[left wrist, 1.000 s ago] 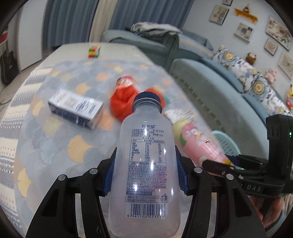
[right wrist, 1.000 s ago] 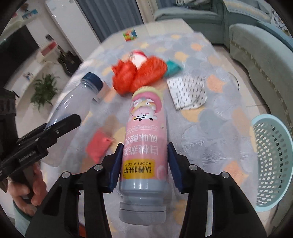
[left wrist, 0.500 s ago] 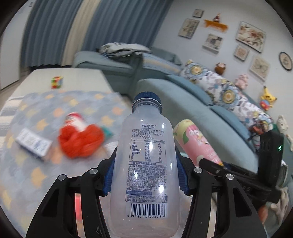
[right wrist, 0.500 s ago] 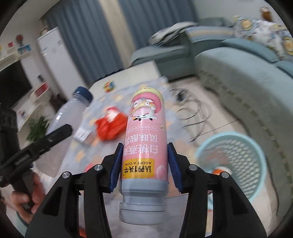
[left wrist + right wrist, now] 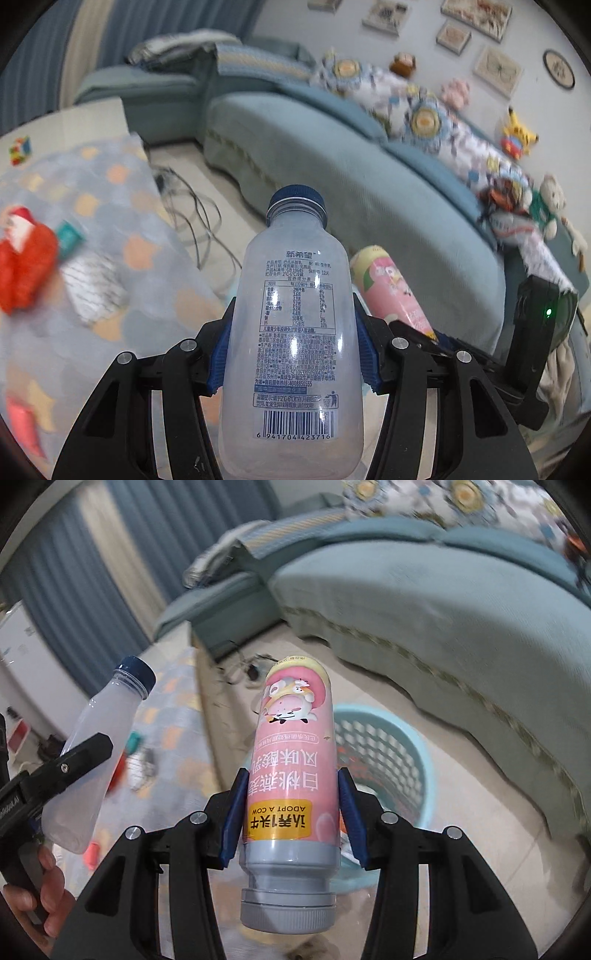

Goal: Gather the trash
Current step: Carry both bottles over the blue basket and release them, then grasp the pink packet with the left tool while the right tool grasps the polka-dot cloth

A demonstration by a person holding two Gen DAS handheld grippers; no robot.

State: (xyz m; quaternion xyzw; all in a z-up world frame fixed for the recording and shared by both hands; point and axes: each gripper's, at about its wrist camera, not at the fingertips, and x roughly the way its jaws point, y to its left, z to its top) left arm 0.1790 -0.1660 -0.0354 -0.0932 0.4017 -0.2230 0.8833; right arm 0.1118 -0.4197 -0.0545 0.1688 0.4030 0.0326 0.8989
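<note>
My left gripper [image 5: 293, 350] is shut on a clear plastic bottle [image 5: 291, 332] with a dark blue cap, held in the air past the table's edge. My right gripper [image 5: 291, 812] is shut on a pink yoghurt bottle [image 5: 291, 775] held upside down, its grey cap toward the camera. In the right wrist view a light blue mesh basket [image 5: 402, 760] stands on the floor right behind the pink bottle. The clear bottle [image 5: 96, 746] and left gripper show at the left there, a hand [image 5: 40, 897] below them. The pink bottle [image 5: 391, 288] shows to the right in the left wrist view.
The patterned table [image 5: 122, 258] lies to the left with an orange bag [image 5: 26, 266], a teal wrapper [image 5: 70, 236], a white wrapper [image 5: 96, 288] and a colour cube [image 5: 20, 149]. A blue sofa [image 5: 369, 206] with cushions and plush toys curves behind. Cables [image 5: 195, 218] lie on the floor.
Both grippers have swung right, off the table toward the sofa and basket, each still holding its bottle. The basket now sits directly behind the pink bottle.
</note>
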